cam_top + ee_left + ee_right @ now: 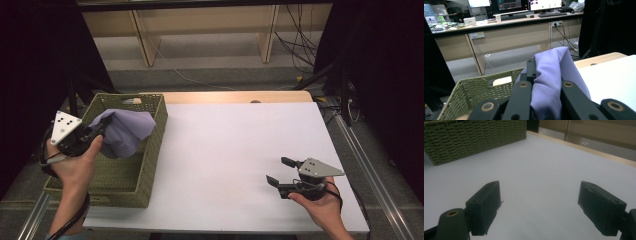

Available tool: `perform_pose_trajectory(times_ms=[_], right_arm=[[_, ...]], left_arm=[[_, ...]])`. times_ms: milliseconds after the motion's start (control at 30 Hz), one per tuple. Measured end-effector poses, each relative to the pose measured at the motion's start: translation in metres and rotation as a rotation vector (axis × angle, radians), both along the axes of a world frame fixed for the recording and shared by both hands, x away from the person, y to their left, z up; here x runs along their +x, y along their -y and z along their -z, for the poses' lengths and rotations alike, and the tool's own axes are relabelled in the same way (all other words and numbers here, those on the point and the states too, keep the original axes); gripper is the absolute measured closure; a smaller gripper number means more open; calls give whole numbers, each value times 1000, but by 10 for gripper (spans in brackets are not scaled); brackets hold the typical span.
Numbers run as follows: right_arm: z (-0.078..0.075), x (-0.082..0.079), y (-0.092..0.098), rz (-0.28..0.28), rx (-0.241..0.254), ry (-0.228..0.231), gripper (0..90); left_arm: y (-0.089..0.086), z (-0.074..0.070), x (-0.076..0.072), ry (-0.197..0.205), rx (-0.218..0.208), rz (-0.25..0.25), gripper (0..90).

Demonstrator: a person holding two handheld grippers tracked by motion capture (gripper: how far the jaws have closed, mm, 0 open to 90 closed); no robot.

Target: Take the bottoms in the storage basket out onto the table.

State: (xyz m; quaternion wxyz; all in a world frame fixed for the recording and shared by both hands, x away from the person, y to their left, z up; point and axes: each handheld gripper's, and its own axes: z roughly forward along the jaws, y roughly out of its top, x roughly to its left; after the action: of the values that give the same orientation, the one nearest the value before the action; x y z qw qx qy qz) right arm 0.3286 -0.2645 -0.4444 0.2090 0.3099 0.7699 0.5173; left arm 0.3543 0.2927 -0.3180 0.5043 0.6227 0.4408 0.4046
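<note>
Two grippers are in my hands. My left gripper (100, 131) pinches a purple cloth (125, 132) tight between its jaws, holding it up over the green woven basket (120, 175) at the table's (225, 150) left edge. My right gripper (281, 171) hovers low over the bare white top, jaws spread wide with nothing between them.

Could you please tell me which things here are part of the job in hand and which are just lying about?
In the job:
- purple cloth, clamped in the left gripper
- green woven basket under it

Lying about:
- right gripper, open over the white table
- cables on the floor
</note>
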Motion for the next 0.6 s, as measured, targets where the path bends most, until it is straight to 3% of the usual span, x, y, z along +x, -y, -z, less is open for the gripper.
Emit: perform_pose_trajectory(times_ms=[600], right_arm=[[0,0,0,-1,5,5,193]], left_arm=[[6,-4,2,12,-3,11,848]])
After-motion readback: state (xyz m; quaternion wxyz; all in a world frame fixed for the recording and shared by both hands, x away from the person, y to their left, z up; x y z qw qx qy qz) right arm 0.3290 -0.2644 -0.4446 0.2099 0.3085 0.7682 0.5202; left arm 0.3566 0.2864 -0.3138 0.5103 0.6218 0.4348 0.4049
